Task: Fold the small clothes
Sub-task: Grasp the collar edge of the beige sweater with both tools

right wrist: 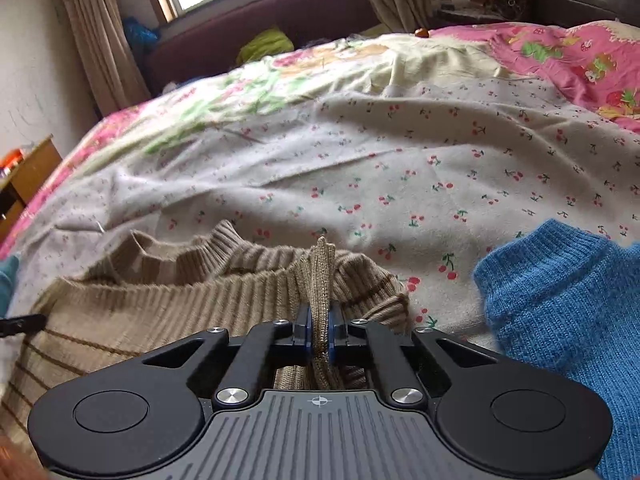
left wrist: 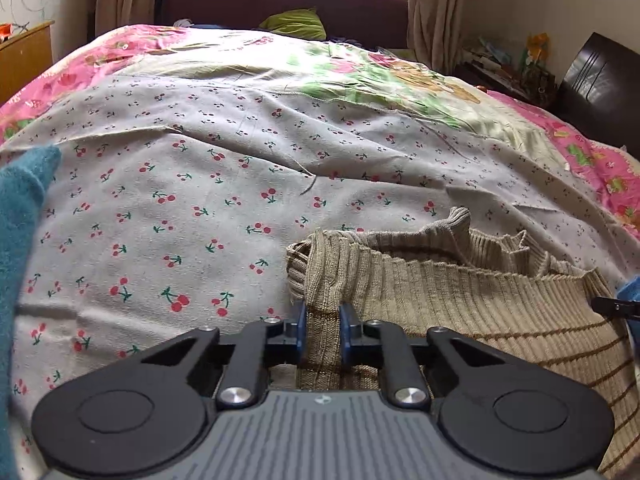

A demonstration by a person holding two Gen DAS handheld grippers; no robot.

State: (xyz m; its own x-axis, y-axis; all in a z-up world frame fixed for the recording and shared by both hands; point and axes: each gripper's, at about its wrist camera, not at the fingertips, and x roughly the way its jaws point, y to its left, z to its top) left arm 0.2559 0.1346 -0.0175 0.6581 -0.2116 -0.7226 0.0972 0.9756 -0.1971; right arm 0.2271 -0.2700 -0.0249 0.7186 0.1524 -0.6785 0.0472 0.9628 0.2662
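A small beige ribbed sweater [left wrist: 460, 296] with thin brown stripes lies on the cherry-print sheet [left wrist: 192, 208], collar away from me. My left gripper [left wrist: 323, 330] is shut on a bunched fold at the sweater's left shoulder. In the right wrist view the same sweater [right wrist: 168, 304] fills the lower left, and my right gripper [right wrist: 319, 334] is shut on a pinched ridge of its right shoulder. Each gripper's tip pokes into the other's view at the frame edge.
A blue knit garment [right wrist: 568, 320] lies right of the sweater. A teal knit garment [left wrist: 20, 220] lies at the left. The bed has a pink floral cover [left wrist: 600, 160], a dark red headboard [left wrist: 280, 0] and a green pillow [left wrist: 296, 24]. A wooden cabinet [left wrist: 24, 56] stands left.
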